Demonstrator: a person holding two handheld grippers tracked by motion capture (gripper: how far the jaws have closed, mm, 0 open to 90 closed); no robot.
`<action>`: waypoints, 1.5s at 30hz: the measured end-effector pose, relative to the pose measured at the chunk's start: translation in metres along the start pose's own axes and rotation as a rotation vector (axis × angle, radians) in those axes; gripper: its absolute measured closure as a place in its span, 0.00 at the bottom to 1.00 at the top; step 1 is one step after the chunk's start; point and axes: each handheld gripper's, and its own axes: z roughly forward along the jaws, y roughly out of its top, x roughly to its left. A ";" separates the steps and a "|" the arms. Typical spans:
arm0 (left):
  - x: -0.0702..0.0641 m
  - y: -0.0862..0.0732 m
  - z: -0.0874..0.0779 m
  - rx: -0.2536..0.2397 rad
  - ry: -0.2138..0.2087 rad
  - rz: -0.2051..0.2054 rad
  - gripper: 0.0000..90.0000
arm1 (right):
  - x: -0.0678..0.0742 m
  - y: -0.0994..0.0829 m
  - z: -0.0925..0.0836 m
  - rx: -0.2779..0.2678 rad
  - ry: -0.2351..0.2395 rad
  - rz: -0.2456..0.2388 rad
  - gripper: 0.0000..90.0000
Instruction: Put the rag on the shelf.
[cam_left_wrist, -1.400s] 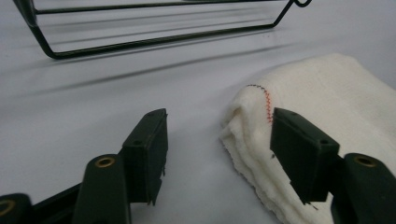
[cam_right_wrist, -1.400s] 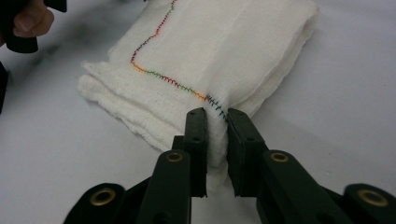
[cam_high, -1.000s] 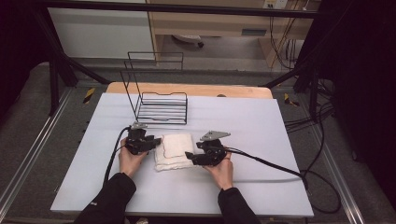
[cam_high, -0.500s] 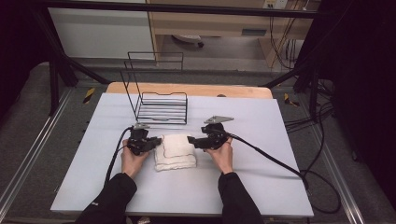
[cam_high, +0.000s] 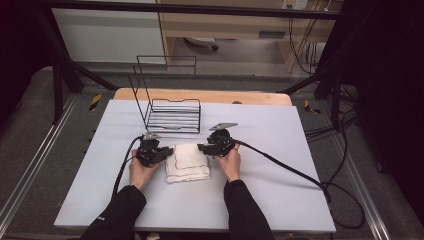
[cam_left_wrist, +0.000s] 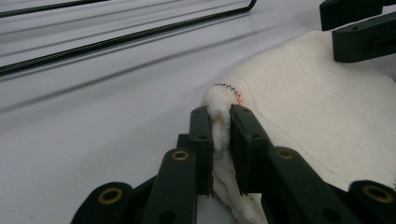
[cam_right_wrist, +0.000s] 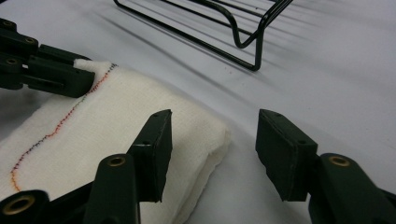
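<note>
Left gripper (cam_left_wrist: 219, 140) pinches the folded cloth (cam_high: 187, 162) at its left edge. Right gripper (cam_right_wrist: 210, 144) gapes wide at the right edge, bare table (cam_high: 280, 200) beyond

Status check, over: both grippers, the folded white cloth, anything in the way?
Left gripper shut on folded white cloth corner. Right gripper open at cloth's far-right corner, gripping nothing. Black wire rack stands behind, apart from the cloth.

The right gripper (cam_right_wrist: 212, 154) has its jaws spread wide, the left one over a folded white cloth (cam_right_wrist: 116, 135) edged with coloured stitching. Farther left, the other gripper (cam_right_wrist: 44, 70) touches the cloth. Ahead stands a black wire rack (cam_right_wrist: 243, 32).
</note>
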 end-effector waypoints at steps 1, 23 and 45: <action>0.000 0.000 0.000 -0.002 -0.002 -0.003 0.87 | 0.000 0.000 0.000 0.000 0.000 0.000 0.52; 0.001 0.001 -0.002 -0.007 -0.005 -0.020 0.90 | 0.006 -0.003 0.006 0.038 0.053 0.052 0.89; -0.015 0.011 -0.047 -0.197 -0.046 0.017 0.91 | 0.032 0.007 -0.048 -0.158 0.045 -0.041 0.90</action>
